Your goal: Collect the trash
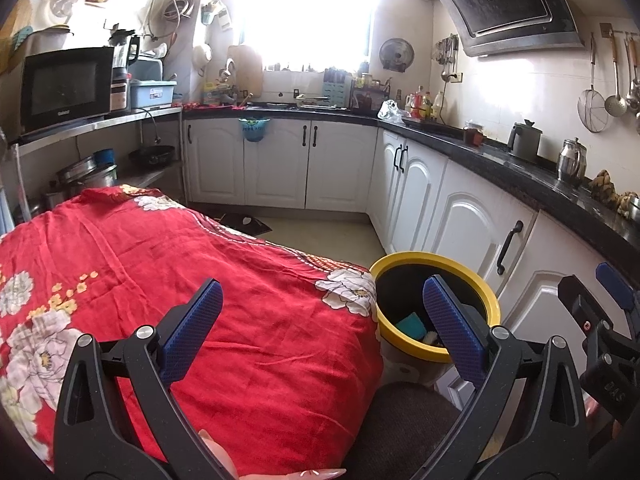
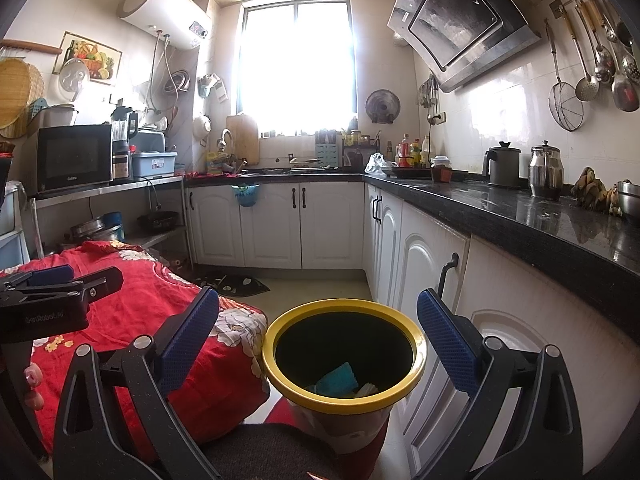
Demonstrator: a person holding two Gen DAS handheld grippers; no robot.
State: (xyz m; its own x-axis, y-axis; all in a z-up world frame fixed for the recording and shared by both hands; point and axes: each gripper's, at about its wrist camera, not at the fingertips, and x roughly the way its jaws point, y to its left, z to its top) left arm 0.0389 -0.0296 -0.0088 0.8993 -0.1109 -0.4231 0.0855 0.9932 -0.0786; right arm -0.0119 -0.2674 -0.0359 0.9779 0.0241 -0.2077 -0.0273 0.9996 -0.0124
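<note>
Right tongs [image 2: 318, 336] gaping above yellow bin [image 2: 343, 403], left tongs [image 1: 322, 328] over red cloth [image 1: 160, 280]

Left gripper [image 1: 320, 320] hangs wide open, nothing between its blue pads [image 1: 192, 328]. Red cloth [image 1: 200, 280] spreads under and ahead of the left finger. Yellow bin [image 1: 436, 308] sits behind the right finger, teal scrap [image 1: 410, 324] inside. Right gripper [image 1: 608, 320] pokes in further right.

Both claws, left [image 1: 320, 324] and right [image 2: 318, 336], gape wide (nothing held).
</note>
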